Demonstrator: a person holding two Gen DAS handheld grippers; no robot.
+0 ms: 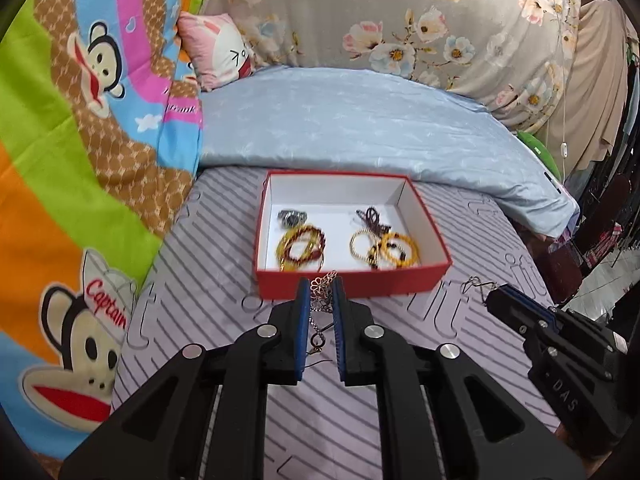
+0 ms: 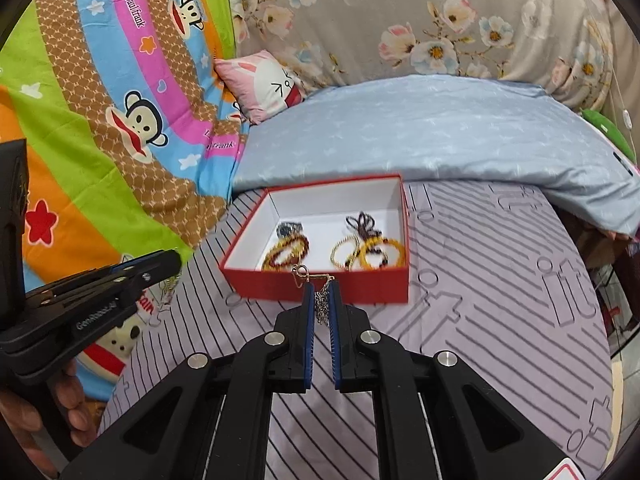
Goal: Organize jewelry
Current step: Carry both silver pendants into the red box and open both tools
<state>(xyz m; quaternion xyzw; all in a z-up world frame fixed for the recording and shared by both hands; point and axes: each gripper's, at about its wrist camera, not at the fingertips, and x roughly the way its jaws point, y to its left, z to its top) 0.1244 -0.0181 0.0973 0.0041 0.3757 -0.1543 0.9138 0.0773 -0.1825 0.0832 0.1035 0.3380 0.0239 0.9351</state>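
I am holding 2 dangling pieces at once, 1 in each gripper, just short of the red box that is sitting on the striped sheet. My left gripper is pinching nearly shut on a filigree flower earring, its chain and hook hanging down between the blue pads; my right gripper is likewise clamping a gold chain earring whose top is poking out above the tips. The box is already carrying 2 clusters of beaded bracelets (amber and dark red on 1 side, yellow ones on the other), plus a dark ring-like piece near the far wall. I judge the step in hand to be the carry toward the box, so the next move is calling for clearing the near red wall with each piece, then opening over a bare white patch so the fine chains are not tangling in the bracelets. That near wall is standing directly in the way of both. Around us, a blue pillow is lying behind the box, a cartoon monkey blanket is crowding the side, and a floral quilt is rising beyond.
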